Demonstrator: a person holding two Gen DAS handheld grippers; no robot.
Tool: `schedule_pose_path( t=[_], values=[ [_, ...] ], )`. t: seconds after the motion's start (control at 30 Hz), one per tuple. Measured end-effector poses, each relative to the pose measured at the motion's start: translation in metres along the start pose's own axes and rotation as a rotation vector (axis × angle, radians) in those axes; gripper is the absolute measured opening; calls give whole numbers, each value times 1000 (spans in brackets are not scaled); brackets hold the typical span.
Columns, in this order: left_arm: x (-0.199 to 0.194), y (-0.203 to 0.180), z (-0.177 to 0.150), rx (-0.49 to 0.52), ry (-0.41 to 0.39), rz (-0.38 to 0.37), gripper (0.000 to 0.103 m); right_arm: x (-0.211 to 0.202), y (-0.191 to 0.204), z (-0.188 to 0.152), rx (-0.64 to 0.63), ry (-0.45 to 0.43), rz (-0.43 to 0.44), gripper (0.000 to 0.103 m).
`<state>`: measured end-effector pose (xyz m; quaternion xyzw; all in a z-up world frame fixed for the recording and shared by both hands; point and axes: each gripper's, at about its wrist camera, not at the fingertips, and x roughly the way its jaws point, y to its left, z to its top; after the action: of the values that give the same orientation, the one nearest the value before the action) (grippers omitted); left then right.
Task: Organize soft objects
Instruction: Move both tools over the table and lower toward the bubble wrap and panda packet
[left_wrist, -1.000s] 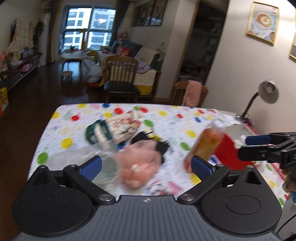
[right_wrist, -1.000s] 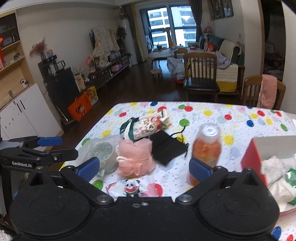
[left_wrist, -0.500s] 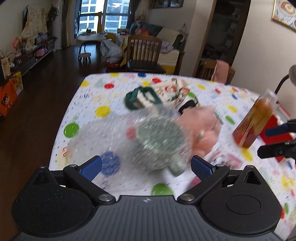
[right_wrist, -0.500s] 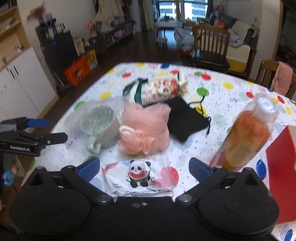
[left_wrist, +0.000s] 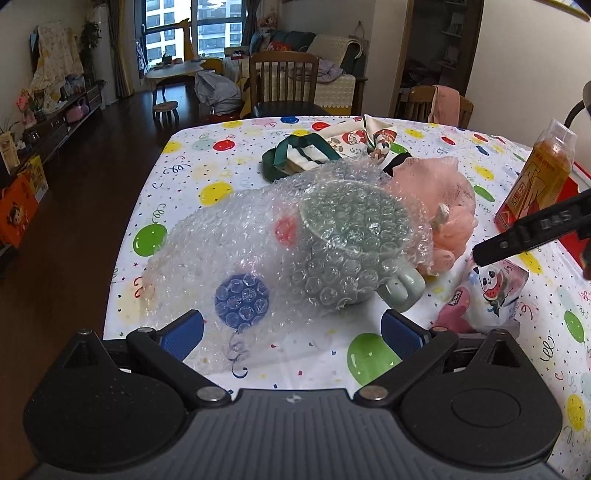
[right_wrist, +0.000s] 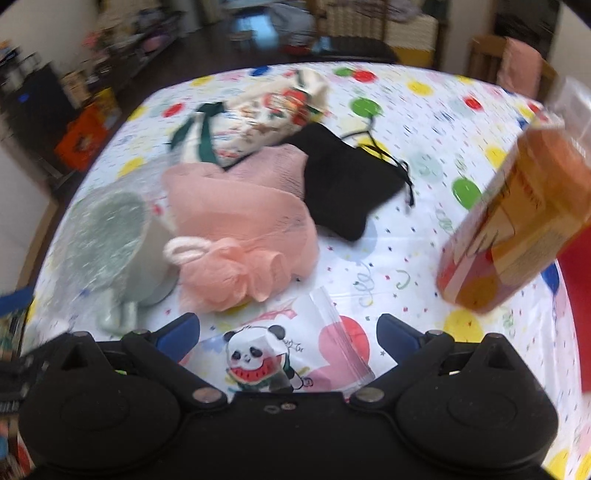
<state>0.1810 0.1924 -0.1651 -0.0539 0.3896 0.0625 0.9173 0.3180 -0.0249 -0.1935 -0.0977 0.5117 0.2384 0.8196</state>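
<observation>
Both the left gripper (left_wrist: 291, 328) and right gripper (right_wrist: 286, 332) gape wide, holding nothing, so a careless snatch at the bubble wrap (left_wrist: 258, 251) could drag over the mug (left_wrist: 354, 251) beneath it (handle poking out).

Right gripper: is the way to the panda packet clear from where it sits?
Probably yes. The right gripper is open, and the panda packet lies flat directly between its fingers with nothing on top. The pink bath pouf and juice bottle stand clear of it.

Both grippers, left (left_wrist: 291, 334) and right (right_wrist: 287, 334), are black with blue finger pads (left_wrist: 183, 333), round side housings and silver pivot screws. The left body is ribbed grey; the right's finger seen from the left reads "045".
</observation>
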Motion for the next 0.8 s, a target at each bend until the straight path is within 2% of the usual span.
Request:
schedule_pose_path(
  t=[0.1,0.2,0.37,0.57,0.63,0.77,0.8],
  values=[
    [2,-3,0,30,-22,30,103,11,0,0,68,16,-47,102],
    [6,-5,1,47,-21,28,103,21,2,-3,122,34,-104,102],
    [11,-9,1,72,-26,29,102,27,9,-4,132,37,-158,103],
    [23,-3,1,63,-4,37,102,27,13,-16,104,75,-167,103],
    [27,-1,1,52,5,41,96,24,11,-21,104,90,-157,103],
    [32,5,1,20,24,45,66,22,5,-34,115,124,-136,102],
    [33,8,2,1,30,42,58,22,3,-37,123,136,-119,100]
  ],
)
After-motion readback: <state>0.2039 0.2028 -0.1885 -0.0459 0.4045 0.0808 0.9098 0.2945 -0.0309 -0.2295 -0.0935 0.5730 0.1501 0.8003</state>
